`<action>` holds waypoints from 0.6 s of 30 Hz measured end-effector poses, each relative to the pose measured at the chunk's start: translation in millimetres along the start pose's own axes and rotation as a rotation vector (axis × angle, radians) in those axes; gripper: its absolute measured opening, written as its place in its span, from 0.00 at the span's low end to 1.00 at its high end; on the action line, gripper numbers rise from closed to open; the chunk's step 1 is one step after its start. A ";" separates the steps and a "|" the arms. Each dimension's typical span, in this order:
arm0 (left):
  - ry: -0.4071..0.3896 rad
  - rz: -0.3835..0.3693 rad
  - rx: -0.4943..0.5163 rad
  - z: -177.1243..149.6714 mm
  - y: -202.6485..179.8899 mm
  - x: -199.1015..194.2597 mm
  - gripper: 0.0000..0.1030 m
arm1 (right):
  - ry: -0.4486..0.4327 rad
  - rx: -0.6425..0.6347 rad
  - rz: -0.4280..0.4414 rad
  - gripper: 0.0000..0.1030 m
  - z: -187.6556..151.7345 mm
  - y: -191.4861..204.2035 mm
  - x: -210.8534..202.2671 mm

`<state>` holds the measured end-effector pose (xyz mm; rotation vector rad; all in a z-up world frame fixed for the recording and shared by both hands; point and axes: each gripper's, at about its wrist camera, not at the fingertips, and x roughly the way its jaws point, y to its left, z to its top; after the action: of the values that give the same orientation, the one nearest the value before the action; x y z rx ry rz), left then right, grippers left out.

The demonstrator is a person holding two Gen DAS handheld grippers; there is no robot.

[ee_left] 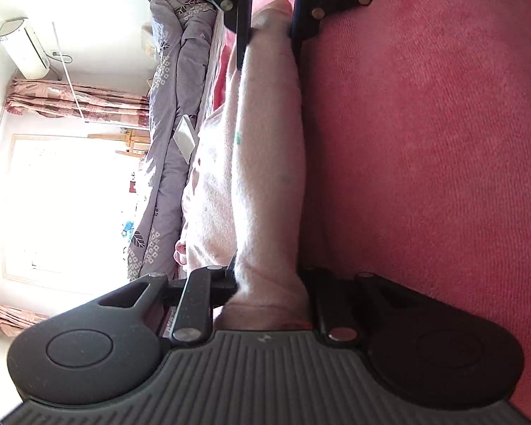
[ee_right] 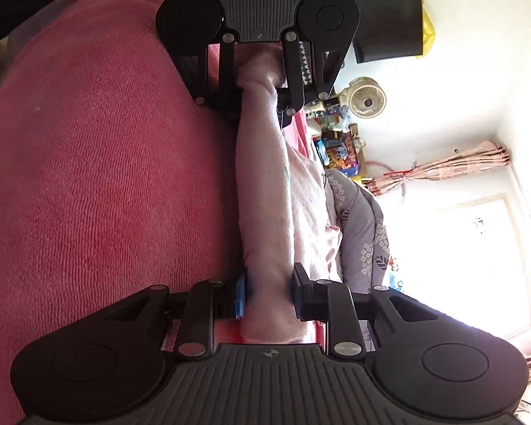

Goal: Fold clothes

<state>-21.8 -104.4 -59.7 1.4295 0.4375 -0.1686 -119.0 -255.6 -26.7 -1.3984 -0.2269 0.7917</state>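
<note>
I have each hand-held gripper, left (ee_left: 265,283) and right (ee_right: 269,297), clamped on one end of the pink garment (ee_left: 265,148) stretched over the red bed (ee_left: 424,141). It's soft, light, floppy; the ends look best for holding.

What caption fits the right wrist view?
Right gripper and left gripper each clamp an end of a pale pink garment stretched over a red blanket.

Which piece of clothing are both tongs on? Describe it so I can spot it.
Start at the red blanket covering the bed. Along its edge, before the grey flowered quilt, lies a pale pink garment. It is the only thing stretched in a long roll between the left tongs and right tongs.
</note>
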 end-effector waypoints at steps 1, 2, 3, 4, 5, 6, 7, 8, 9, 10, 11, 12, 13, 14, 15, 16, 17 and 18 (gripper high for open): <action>0.003 -0.004 -0.010 -1.3 1.4 2.0 0.16 | 0.019 0.004 0.002 0.25 -4.6 0.0 -1.3; 0.009 -0.011 -0.029 -3.0 3.2 4.1 0.16 | 0.068 0.023 0.013 0.14 -11.5 -0.6 0.5; 0.010 -0.012 -0.046 -4.0 5.0 6.1 0.16 | 0.122 0.043 0.024 0.06 -18.8 -1.3 2.7; 0.012 -0.012 -0.056 -4.1 5.9 8.0 0.16 | 0.155 0.077 0.026 0.04 -27.2 -1.0 2.5; 0.015 -0.007 -0.045 -2.3 5.0 9.9 0.15 | 0.161 0.111 0.022 0.04 -31.2 -1.7 -0.1; 0.014 0.001 -0.021 0.1 3.8 12.3 0.15 | 0.173 0.140 0.022 0.04 -32.3 -4.3 -3.1; 0.014 0.009 0.003 2.5 2.5 14.7 0.15 | 0.171 0.138 0.005 0.04 -30.4 -6.8 -6.8; 0.013 0.014 0.017 4.1 1.9 16.6 0.15 | 0.167 0.131 -0.014 0.07 -28.0 -9.2 -10.7; 0.011 0.015 0.010 3.8 2.9 18.0 0.15 | 0.151 0.133 -0.028 0.08 -24.4 -13.2 -15.7; 0.007 0.017 0.001 3.5 3.5 19.8 0.15 | 0.131 0.149 -0.035 0.10 -20.0 -19.9 -21.6; 0.003 0.024 -0.003 3.6 3.0 21.3 0.15 | 0.114 0.177 -0.043 0.13 -15.6 -27.5 -26.6; 0.002 0.031 -0.002 -1.7 7.9 34.7 0.15 | 0.086 0.249 -0.048 0.15 -10.6 -38.4 -30.9; 0.001 0.038 -0.001 -13.0 18.9 57.6 0.15 | 0.057 0.328 -0.052 0.18 -5.5 -49.9 -35.0; 0.002 0.043 0.000 -14.4 16.9 51.9 0.15 | 0.027 0.406 -0.056 0.23 -0.5 -61.4 -39.1; 0.003 0.047 -0.001 -13.4 16.5 51.7 0.15 | -0.008 0.518 -0.050 0.27 2.9 -72.4 -34.8; 0.001 0.053 -0.003 -9.9 14.3 47.8 0.15 | -0.043 0.635 -0.043 0.35 6.1 -83.2 -29.2; 0.000 0.058 -0.006 -6.5 12.1 43.8 0.15 | -0.074 0.737 -0.029 0.41 10.8 -88.9 -21.5; -0.001 0.064 -0.009 -4.3 10.7 41.3 0.15 | -0.074 0.794 -0.022 0.44 10.1 -86.9 -11.7</action>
<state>18.9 -92.6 -66.3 1.4332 0.3907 -0.1154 -102.1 -252.0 59.9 -0.6170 0.0245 0.7937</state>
